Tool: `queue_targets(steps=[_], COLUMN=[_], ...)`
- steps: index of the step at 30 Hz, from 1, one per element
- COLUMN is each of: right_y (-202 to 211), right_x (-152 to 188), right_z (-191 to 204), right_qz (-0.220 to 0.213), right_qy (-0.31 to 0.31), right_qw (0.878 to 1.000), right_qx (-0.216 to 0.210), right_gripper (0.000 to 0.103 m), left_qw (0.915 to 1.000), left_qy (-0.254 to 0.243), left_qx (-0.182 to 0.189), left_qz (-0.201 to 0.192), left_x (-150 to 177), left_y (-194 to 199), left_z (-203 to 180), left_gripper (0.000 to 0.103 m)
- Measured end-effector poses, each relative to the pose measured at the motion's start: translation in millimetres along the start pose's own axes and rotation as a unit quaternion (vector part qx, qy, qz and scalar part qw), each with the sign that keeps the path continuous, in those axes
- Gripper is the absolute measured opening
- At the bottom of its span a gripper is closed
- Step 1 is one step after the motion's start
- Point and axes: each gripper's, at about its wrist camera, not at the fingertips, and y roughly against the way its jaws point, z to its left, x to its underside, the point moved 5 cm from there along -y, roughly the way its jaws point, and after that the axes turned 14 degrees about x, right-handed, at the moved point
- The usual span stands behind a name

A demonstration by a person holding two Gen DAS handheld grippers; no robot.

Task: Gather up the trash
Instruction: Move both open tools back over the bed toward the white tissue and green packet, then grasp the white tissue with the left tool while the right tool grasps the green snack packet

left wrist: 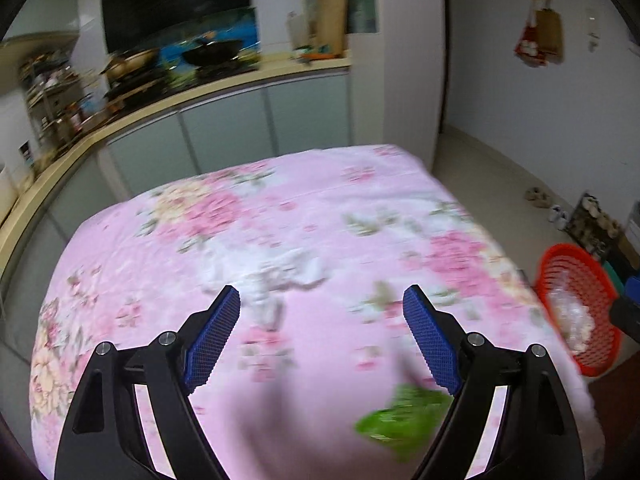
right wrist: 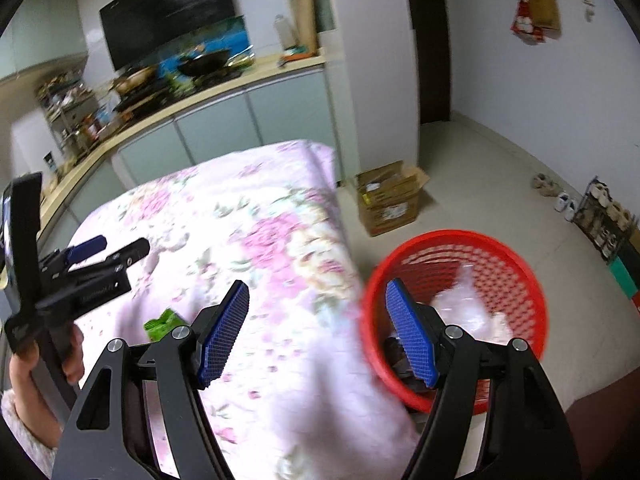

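Your left gripper has its fingers spread wide and empty above the flowered cloth on the desk. Lower it squarely over the white crumpled tissue mid-desk; the green wrapper lies near your edge. Your right gripper, fingers also spread, hangs by the red basket on the floor beside the desk's right edge.

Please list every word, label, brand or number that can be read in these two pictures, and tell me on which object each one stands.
None can be read with certainty.
Left tongs: faint embossed lettering on the black body, too blurred to read.
Cardboard box: printed labels on the front, too small and blurred.
Red hanging bag on the wall: a printed pattern, no letters legible.
Green wrapper: blurred, no text visible.
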Motion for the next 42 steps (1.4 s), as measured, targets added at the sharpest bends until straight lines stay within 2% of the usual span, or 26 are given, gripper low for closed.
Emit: queue_targets(steps=[4,11,13,16,20,25,29,30,33,36,38,39,42], right_y=[-8.0,-23.2,-28.3,-33.9,-39.1,-41.1,-43.8,-44.5,-45.3,-43.1,-40.3,-38.7,-36.5], right_x=[5.2,13.3,13.4,14.9,18.0,22.0,25.9,27.2,31.8,36.6,39.8,40.9,45.0], right_z=[23.7,41.9,41.5,43.5,50.5,61.7,72.3,75.7,90.1,107.3,119.5,124.9,142.7], right_qz=[0.012,0.031,0.036,0.042,0.048,0.052,0.056,0.057,0.059,0.057,0.054,0.052,0.05], right_qy=[0.019,0.037,0.034,0.033,0.039,0.051,0.063,0.066,0.079,0.101,0.117,0.123,0.148], right_qw=[1.0,0.999,0.999,0.998,0.998,0.997,0.996,0.995,0.993,0.99,0.987,0.986,0.982], right_qx=[-0.012,-0.014,-0.013,-0.013,-0.019,-0.03,-0.043,-0.047,-0.063,-0.081,-0.092,-0.096,-0.107], right_gripper=[0.069,0.069,0.069,0.069,0.069,0.069,0.069,0.069,0.069,0.069,0.072,0.073,0.075], left_qw=[0.9996,0.996,0.9941,0.9921,0.9937,0.9949,0.9965,0.997,0.9967,0.9961,0.9962,0.9963,0.9966], left_qy=[0.021,0.086,0.105,0.117,0.086,0.057,0.037,0.031,0.025,0.025,0.023,0.023,0.029], left_qx=[-0.017,-0.01,0.004,0.029,0.055,0.051,0.05,0.049,0.055,0.06,0.063,0.064,0.066], left_qz=[0.012,0.022,0.028,0.033,0.047,0.066,0.055,0.051,0.054,0.059,0.055,0.052,0.04], left_x=[5.5,4.8,2.9,-0.7,-5.6,-5.1,-5.1,-5.6,-3.6,0.5,0.8,0.5,-1.0], left_y=[-5.7,-16.6,-24.5,-36.2,-60.3,-87.1,-87.8,-87.2,-88.8,-92.4,-91.0,-89.8,-85.2], left_z=[37.8,119.2,135.6,140.5,115.7,96.6,88.5,87.2,83.9,83.8,83.4,83.6,87.6], left_gripper=[0.081,0.081,0.081,0.081,0.081,0.081,0.08,0.076,0.052,0.033,0.023,0.014,0.01])
